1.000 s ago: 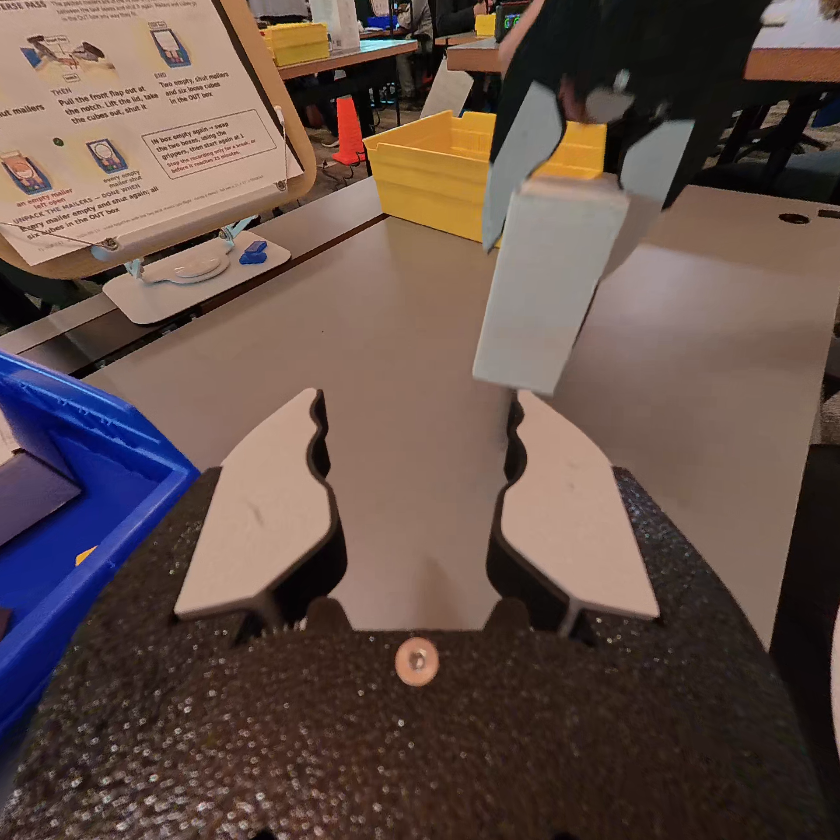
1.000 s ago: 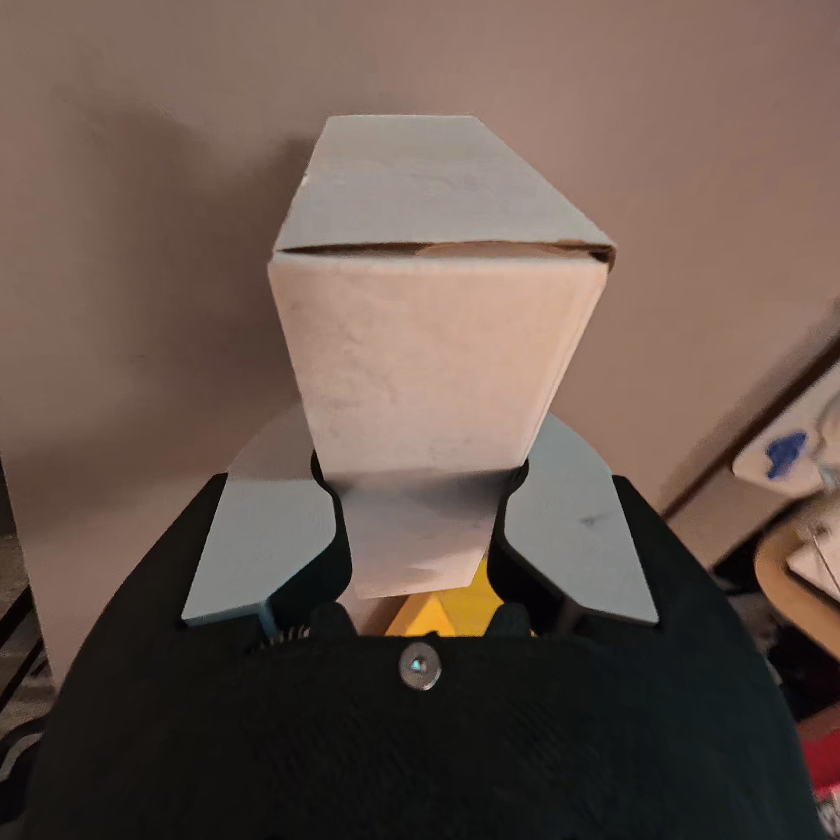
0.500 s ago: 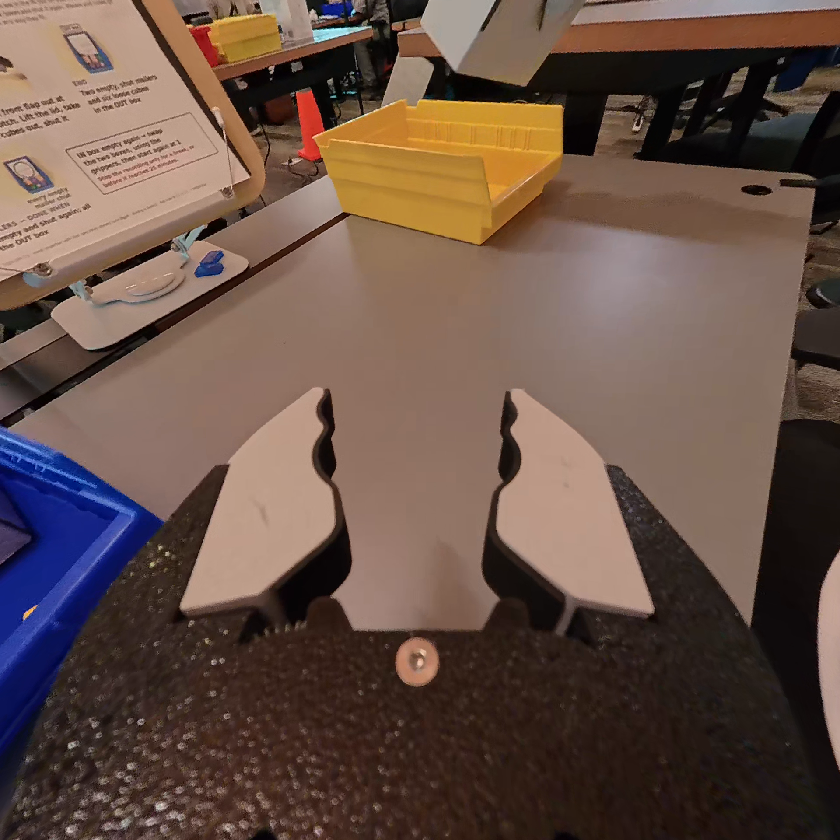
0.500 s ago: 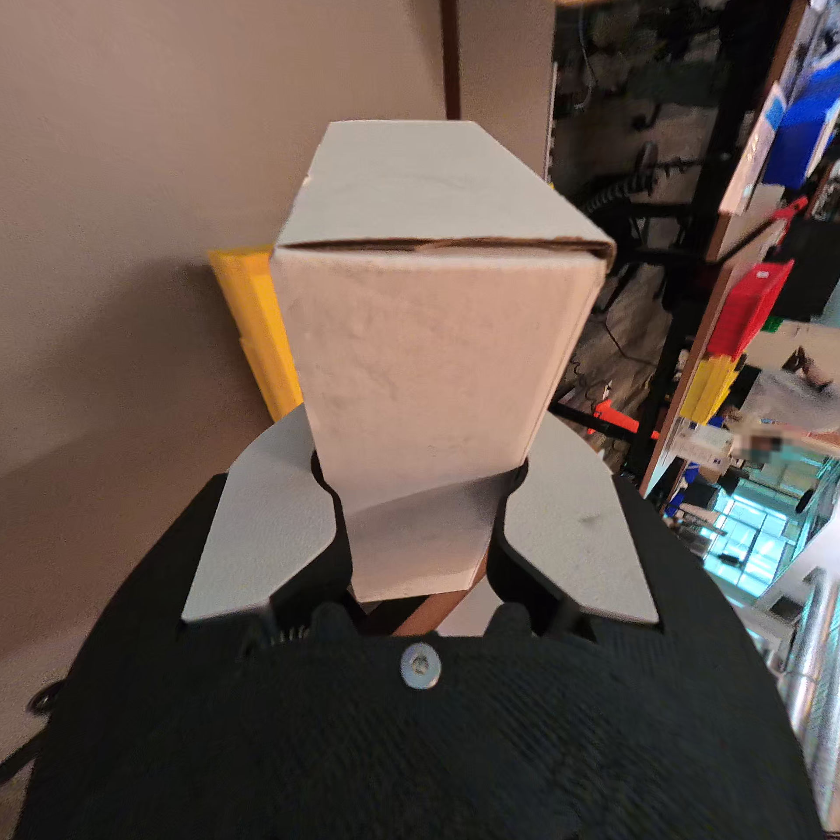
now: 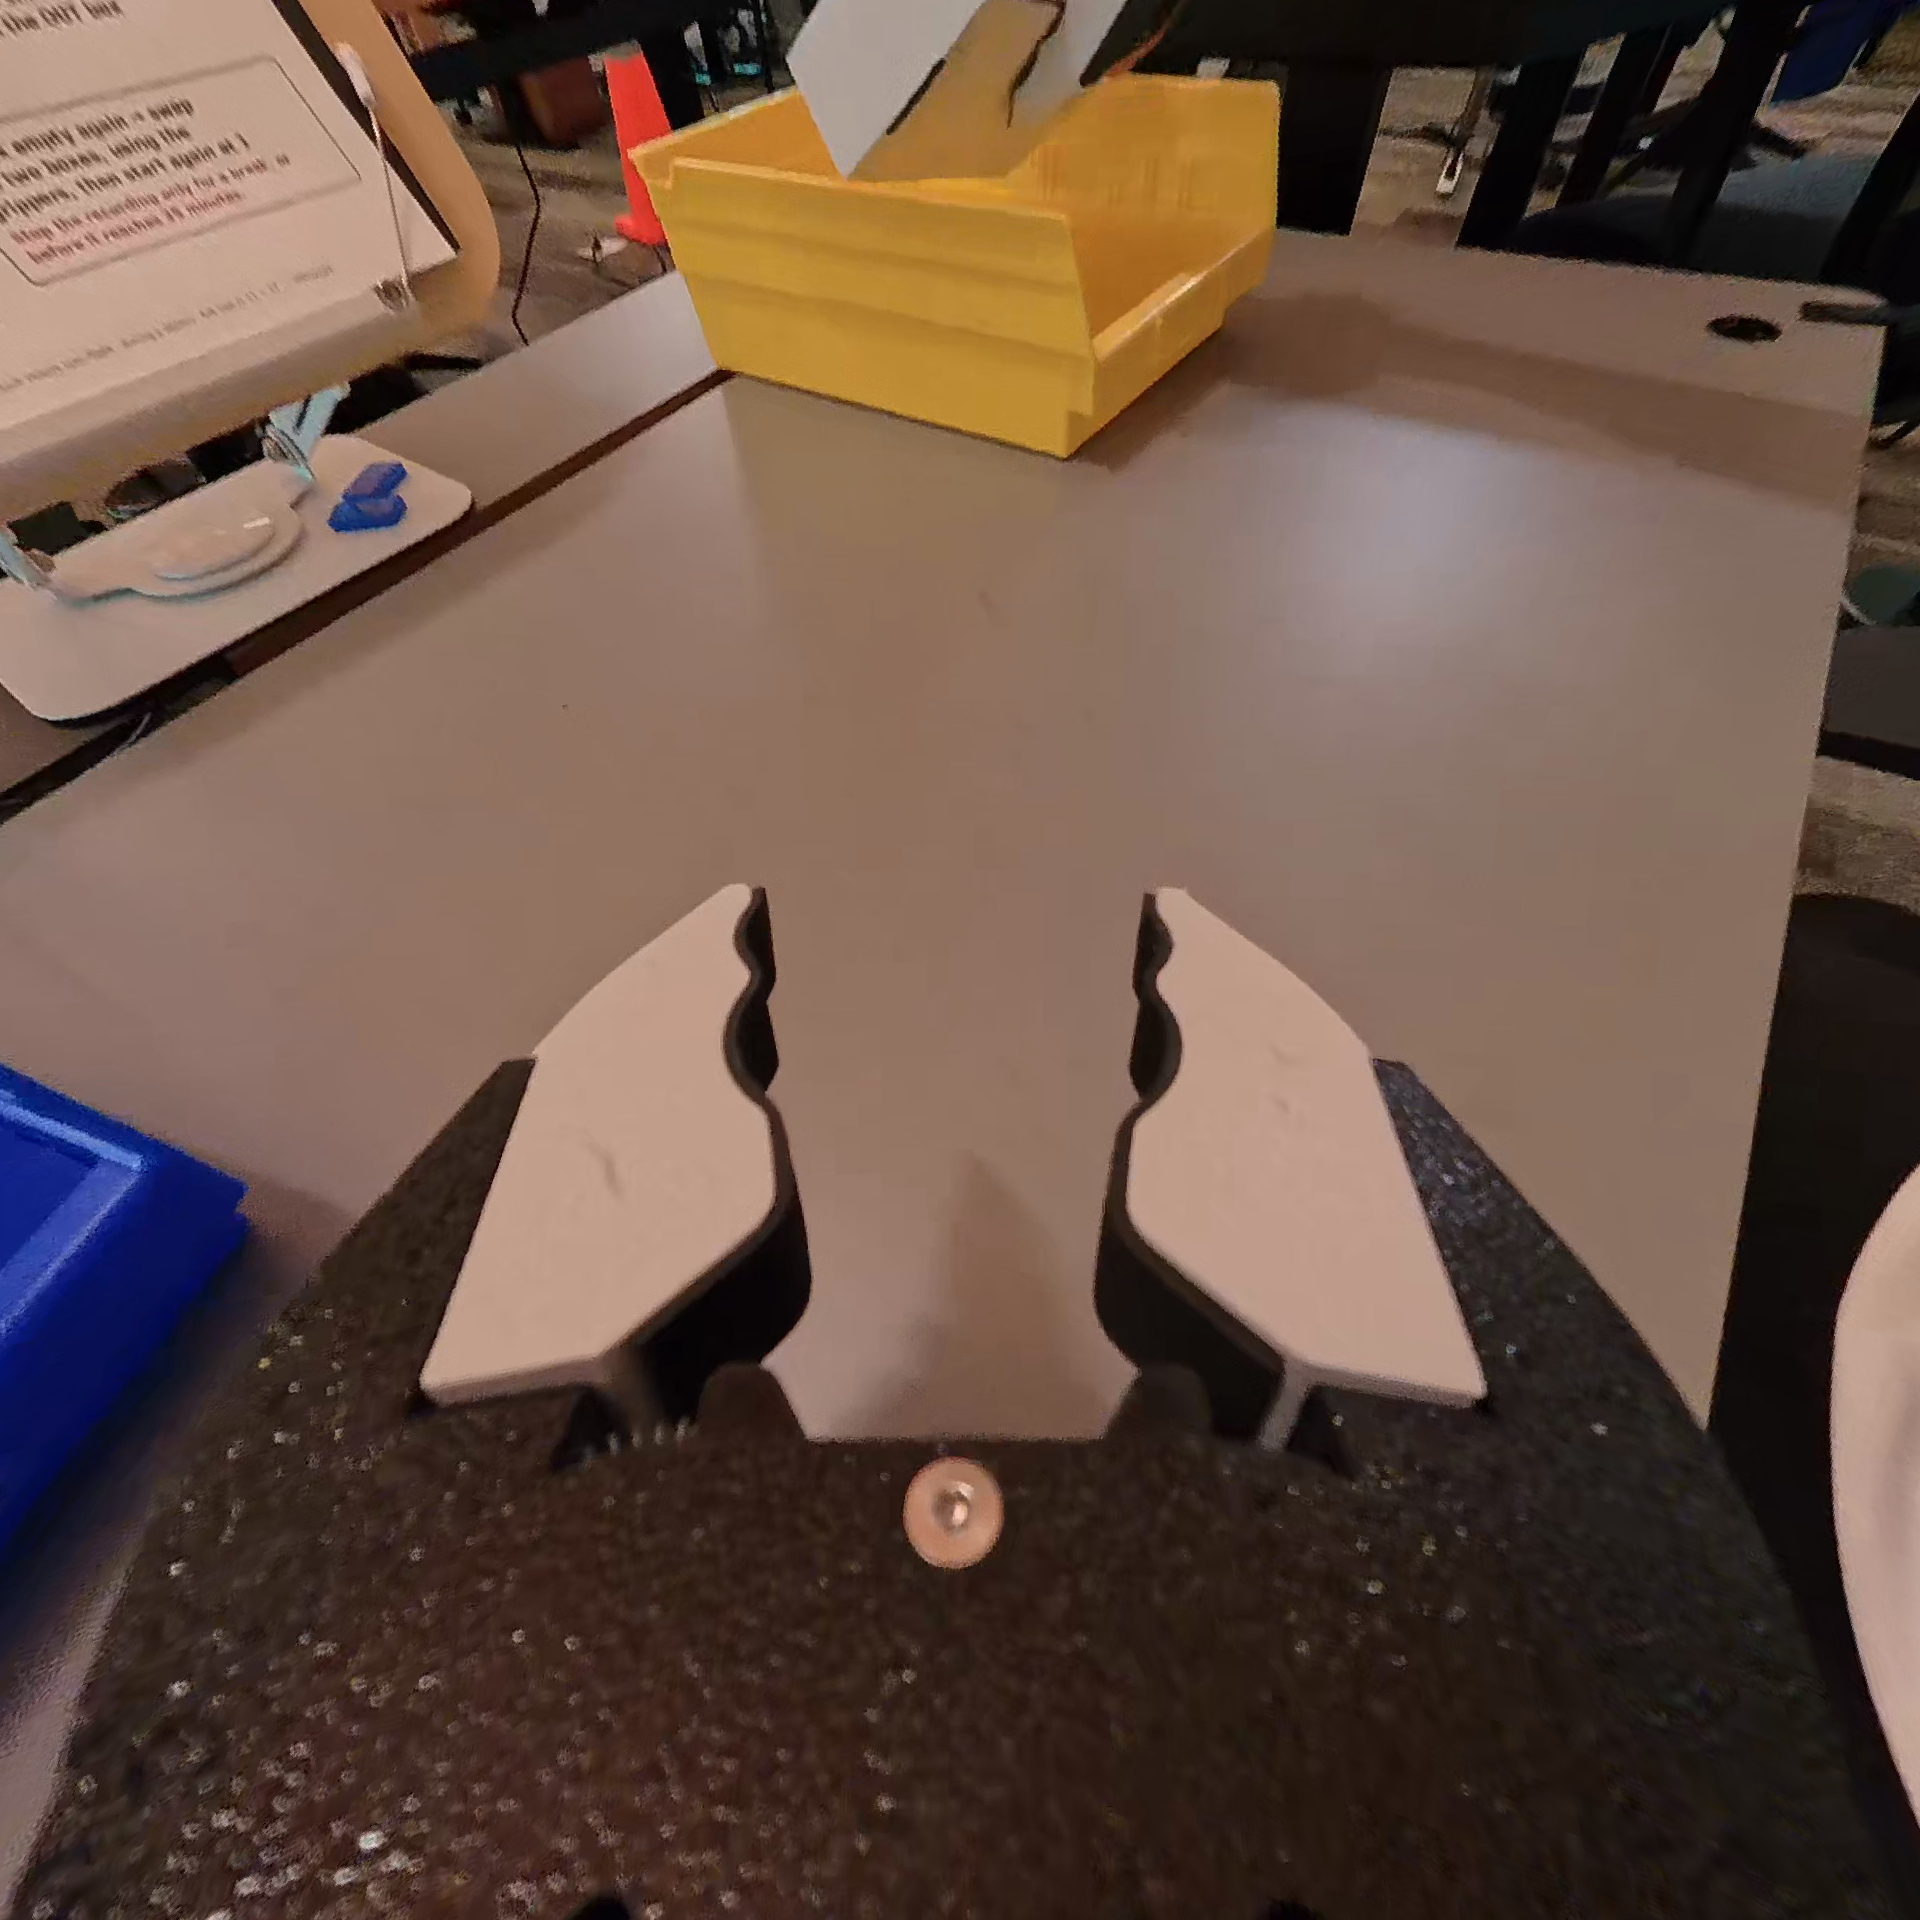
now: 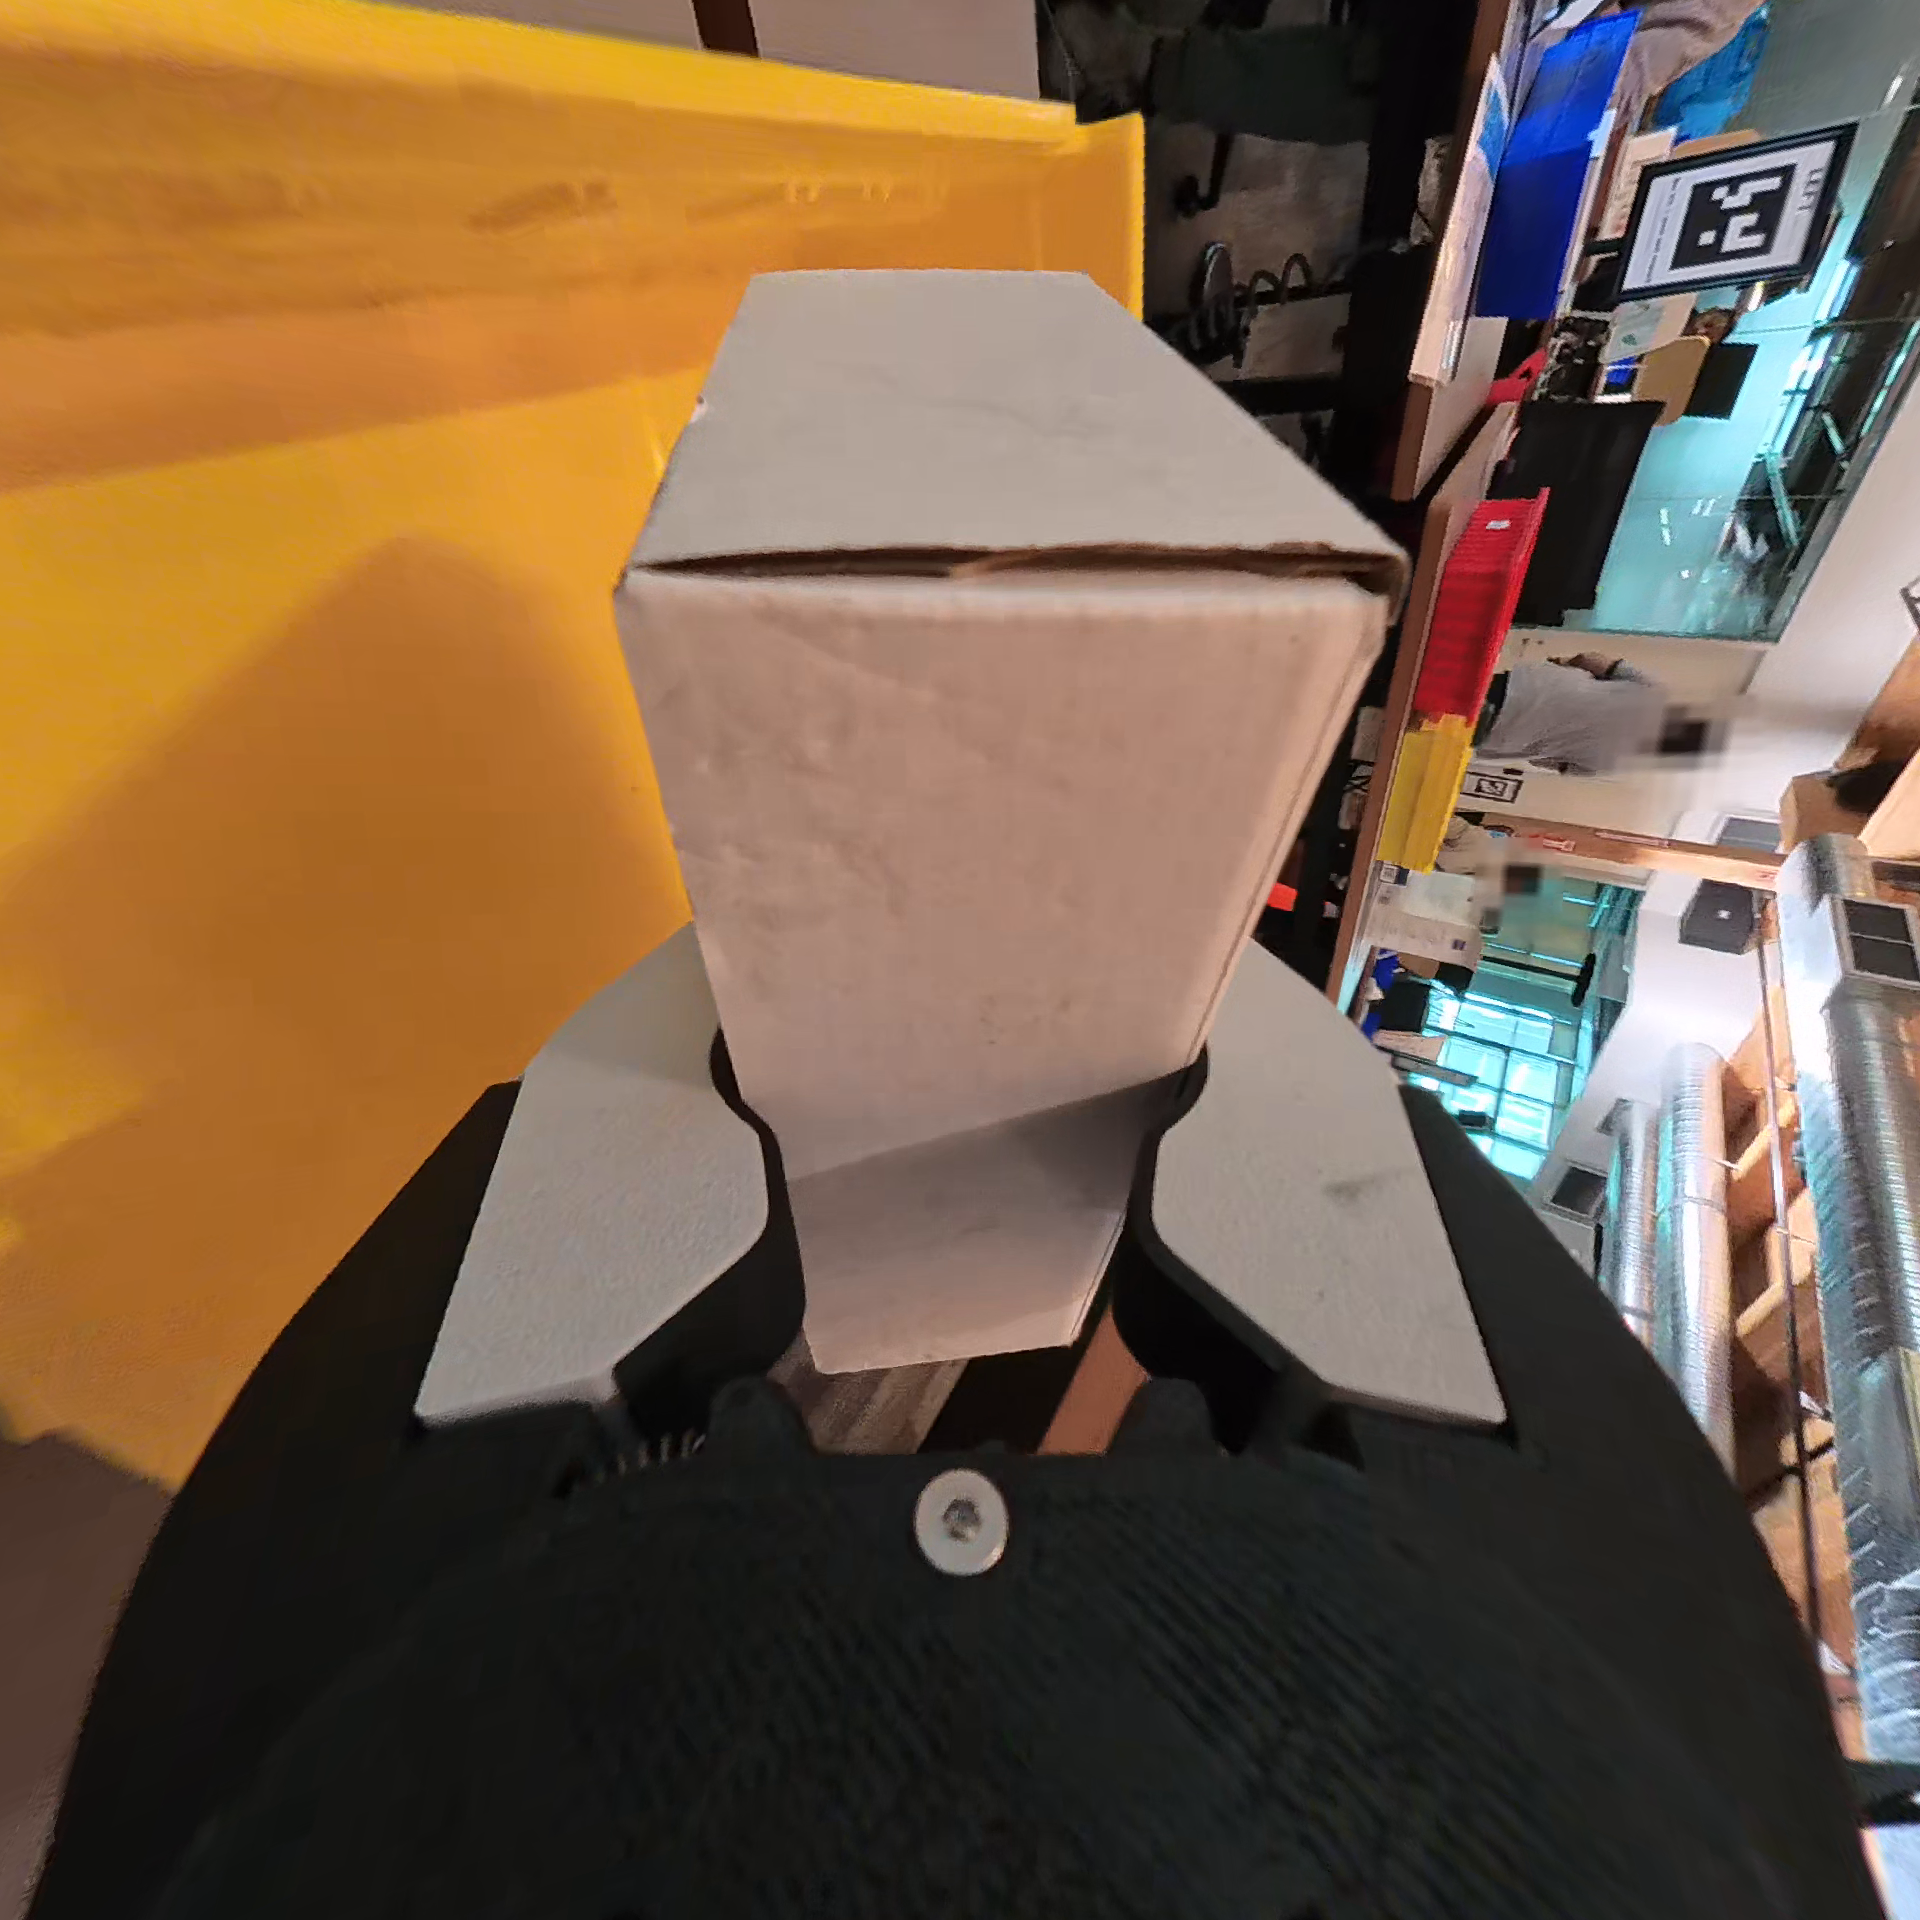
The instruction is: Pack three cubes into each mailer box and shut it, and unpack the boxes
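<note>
Grey laminate tabletop (image 5: 1039,644) fills a busy workshop scene, with other benches and coloured bins behind. Nearest the camera, the left gripper (image 5: 954,914) hovers low over the bare surface, its jaws spread wide and holding nothing, a blue bin (image 5: 94,1247) at its left edge. Beyond it, to the left, an instruction board (image 5: 208,187) stands on a white base (image 5: 239,561). At the far end of the table sits the yellow bin (image 5: 966,270), and above it the right gripper (image 6: 961,1029) carries a white mailer box (image 6: 977,727), clamped at its lower end between the jaws; in the left wrist view the same box (image 5: 883,73) tilts down toward the bin's open top, not yet inside. Its lid flap lies closed along the visible seam, though what it contains cannot be seen. Judged from this, one shut mailer is about to be delivered to the yellow bin, so that box's cycle looks nearly complete. Only the bin's front wall and part of its inside show, so its contents cannot be told. No cubes are in view, and any further packing or unpacking appears still to come.
</note>
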`<state>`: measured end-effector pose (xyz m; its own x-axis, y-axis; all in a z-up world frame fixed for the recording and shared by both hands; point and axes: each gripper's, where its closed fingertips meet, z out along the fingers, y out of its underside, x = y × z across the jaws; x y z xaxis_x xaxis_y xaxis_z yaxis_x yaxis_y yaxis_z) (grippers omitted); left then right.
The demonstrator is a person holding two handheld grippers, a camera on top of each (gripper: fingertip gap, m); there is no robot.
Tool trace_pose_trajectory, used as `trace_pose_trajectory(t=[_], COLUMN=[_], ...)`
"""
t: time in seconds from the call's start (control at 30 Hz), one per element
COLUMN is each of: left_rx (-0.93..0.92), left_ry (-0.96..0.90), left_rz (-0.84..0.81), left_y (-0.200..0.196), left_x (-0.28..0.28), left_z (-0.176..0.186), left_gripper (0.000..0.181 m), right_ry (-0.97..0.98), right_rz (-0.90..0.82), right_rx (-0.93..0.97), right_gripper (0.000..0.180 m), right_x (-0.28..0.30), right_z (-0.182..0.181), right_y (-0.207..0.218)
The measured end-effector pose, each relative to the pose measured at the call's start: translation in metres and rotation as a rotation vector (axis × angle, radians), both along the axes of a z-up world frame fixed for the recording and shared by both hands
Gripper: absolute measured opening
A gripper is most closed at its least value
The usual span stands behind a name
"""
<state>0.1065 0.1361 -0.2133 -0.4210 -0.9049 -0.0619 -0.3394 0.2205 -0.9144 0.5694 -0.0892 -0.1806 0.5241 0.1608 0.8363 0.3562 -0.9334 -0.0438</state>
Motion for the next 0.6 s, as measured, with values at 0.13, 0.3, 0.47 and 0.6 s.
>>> trace_pose_trajectory(t=[0.13, 0.3, 0.47, 0.6], left_rx=[0.027, 0.028, 0.011, 0.001], left_ry=[0.056, 0.096, 0.119, 0.139], left_rz=[0.008, 0.007, 0.003, 0.002], left_y=[0.002, 0.000, -0.009, -0.014], left_x=[0.002, 0.009, 0.017, 0.021], left_z=[-0.010, -0.015, -0.022, -0.028], left_gripper=[0.066, 0.065, 0.065, 0.064], right_ry=[-0.104, -0.170, -0.181, -0.222], right_rz=[-0.005, -0.013, 0.060, 0.091], right_rx=[-0.051, -0.021, -0.061, -0.101], right_gripper=[0.074, 0.074, 0.075, 0.076], right_x=[0.030, 0.054, 0.063, 0.067], right_z=[-0.022, -0.049, -0.077, -0.082], right_y=[0.009, 0.016, 0.026, 0.028])
